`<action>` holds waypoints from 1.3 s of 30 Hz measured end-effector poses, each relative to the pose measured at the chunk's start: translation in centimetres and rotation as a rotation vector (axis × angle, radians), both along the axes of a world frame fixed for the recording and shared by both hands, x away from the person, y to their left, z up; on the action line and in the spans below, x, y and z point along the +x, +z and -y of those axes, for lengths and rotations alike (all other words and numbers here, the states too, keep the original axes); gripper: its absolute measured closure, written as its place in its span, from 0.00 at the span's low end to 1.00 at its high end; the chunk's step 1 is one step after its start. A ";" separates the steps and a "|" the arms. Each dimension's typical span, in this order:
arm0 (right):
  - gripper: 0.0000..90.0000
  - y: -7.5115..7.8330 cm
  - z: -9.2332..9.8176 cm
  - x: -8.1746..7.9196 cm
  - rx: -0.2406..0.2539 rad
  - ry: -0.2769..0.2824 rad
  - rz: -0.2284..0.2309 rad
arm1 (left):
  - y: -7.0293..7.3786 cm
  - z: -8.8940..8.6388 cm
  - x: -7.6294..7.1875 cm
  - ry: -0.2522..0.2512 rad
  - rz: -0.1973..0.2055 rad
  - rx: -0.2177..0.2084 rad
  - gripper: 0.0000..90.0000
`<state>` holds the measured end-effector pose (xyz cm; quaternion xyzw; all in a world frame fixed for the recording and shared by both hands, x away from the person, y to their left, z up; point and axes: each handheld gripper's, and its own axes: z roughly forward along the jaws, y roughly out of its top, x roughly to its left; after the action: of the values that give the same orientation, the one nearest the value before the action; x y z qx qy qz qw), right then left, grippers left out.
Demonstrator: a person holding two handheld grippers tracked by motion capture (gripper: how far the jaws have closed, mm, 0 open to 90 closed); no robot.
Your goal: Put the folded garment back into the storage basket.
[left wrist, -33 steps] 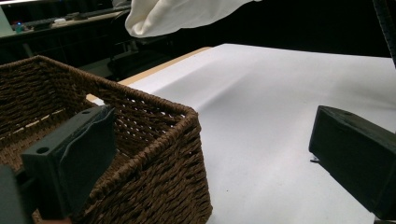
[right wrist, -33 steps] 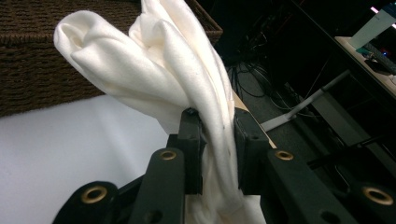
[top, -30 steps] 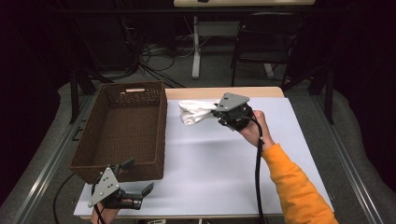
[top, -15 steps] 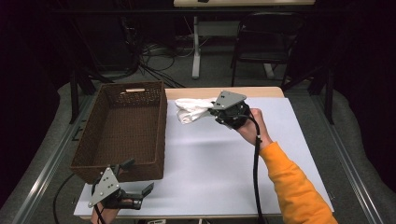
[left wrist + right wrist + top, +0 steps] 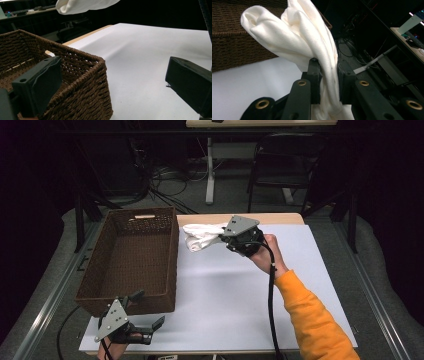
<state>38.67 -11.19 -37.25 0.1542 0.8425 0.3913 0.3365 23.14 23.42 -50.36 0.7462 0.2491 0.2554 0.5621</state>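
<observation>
A crumpled white cloth (image 5: 201, 236) hangs above the back of the table, just right of the brown wicker basket (image 5: 131, 257). My right gripper (image 5: 225, 238) is shut on the cloth; in the right gripper view its black jaws pinch the white cloth (image 5: 312, 47), with the basket wall (image 5: 234, 42) behind. My left gripper (image 5: 147, 320) rests at the table's front left, by the basket's near corner, jaws wide open and nothing between them. In the left gripper view the basket corner (image 5: 82, 82) is close and the cloth (image 5: 82, 5) hangs at the top.
The white table sheet (image 5: 235, 290) spreads right of the basket. A black cable (image 5: 271, 305) trails from the right gripper along an orange sleeve (image 5: 312, 320). Behind the table stand a chair (image 5: 280, 175), table legs and floor cables.
The right gripper has carried the cloth a little to the left, toward the basket. The left gripper has stayed put.
</observation>
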 end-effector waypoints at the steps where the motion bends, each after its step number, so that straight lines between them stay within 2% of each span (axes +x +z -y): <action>1: 0.84 0.1 -0.2 0.0 0.000 0.003 0.005 | 0.0 0.0 0.0 0.000 0.001 -0.001 0.01; 39: 0.84 1.2 -3.0 -0.1 -0.009 0.042 0.033 | 0.0 0.0 0.0 -0.004 0.001 -0.003 0.01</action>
<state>38.56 -8.20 -36.01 0.1285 0.8417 0.3968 0.3429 23.14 23.44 -50.35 0.7456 0.2479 0.2545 0.5638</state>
